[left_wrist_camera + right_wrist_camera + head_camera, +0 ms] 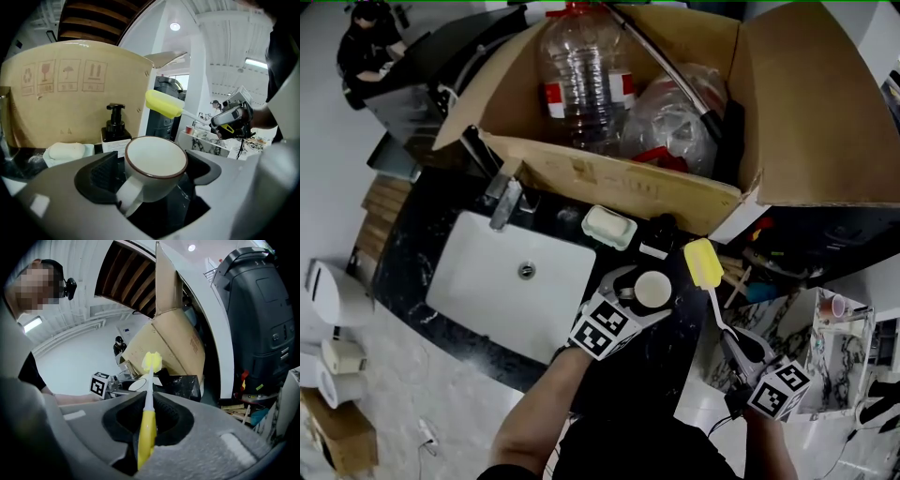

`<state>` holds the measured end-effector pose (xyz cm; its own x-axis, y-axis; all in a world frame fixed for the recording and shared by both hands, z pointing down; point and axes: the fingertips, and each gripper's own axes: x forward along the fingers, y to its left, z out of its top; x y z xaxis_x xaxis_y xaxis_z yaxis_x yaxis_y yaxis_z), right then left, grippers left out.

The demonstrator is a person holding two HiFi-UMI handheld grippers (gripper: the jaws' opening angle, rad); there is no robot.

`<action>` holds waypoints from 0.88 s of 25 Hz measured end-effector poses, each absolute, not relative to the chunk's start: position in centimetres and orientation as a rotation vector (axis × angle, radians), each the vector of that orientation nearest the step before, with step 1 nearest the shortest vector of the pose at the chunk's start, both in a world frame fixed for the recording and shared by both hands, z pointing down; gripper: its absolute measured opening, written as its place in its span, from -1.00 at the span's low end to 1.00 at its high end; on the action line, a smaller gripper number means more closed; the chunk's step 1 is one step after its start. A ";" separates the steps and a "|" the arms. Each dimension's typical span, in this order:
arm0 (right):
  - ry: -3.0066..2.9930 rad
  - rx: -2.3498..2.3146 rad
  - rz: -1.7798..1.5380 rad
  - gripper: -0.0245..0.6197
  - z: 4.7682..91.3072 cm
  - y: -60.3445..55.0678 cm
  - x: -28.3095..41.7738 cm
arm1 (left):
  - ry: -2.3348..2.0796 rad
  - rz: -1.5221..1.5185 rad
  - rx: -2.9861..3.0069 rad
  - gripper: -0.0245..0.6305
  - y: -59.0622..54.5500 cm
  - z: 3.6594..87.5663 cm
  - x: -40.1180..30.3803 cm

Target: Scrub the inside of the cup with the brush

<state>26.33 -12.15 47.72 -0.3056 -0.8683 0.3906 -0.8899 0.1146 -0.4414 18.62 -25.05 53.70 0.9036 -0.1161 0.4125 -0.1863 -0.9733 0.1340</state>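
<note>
Right gripper (736, 342) clamps brush (704, 264) lengthwise — head forward; left gripper (643, 296) wide around cup (154, 161)

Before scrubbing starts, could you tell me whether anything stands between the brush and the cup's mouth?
Nothing visible does: the brush hangs in open air beside the cup, whose mouth is uncovered and empty.

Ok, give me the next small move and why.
Probably close the left gripper on the cup: its jaws stand wide apart around the cup without pressing it. The right gripper is shut on the brush, its yellow head beside the cup, not in it, so steadying the cup likely comes first.
</note>
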 end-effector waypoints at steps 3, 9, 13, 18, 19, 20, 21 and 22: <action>-2.315 1.823 0.973 -0.79 48.0 -12.2 26.3 | -0.205 0.652 2.939 0.48 -25.1 54.6 19.6; -2.310 1.819 0.982 -0.79 48.0 -11.8 26.6 | -0.178 0.682 2.992 0.45 -25.0 55.3 20.5; -2.311 1.802 0.969 -0.79 47.9 -11.6 26.3 | -0.206 0.738 3.010 0.35 -24.7 55.6 20.6; -2.367 1.629 0.860 -0.79 47.1 -11.4 24.9 | -0.237 0.742 3.024 0.35 -23.8 55.0 20.0; -2.368 1.581 0.838 -0.79 47.0 -11.2 24.6 | -0.241 0.736 3.023 0.35 -23.6 54.8 19.8; -2.370 1.534 0.813 -0.79 47.0 -11.0 24.5 | -0.247 0.729 3.022 0.35 -23.3 54.5 19.5; -2.373 1.489 0.788 -0.79 46.9 -10.7 24.4 | -0.256 0.725 3.023 0.35 -23.1 54.2 19.1; -2.374 1.448 0.763 -0.79 46.8 -10.5 24.4 | -0.263 0.727 3.025 0.35 -22.9 53.9 18.8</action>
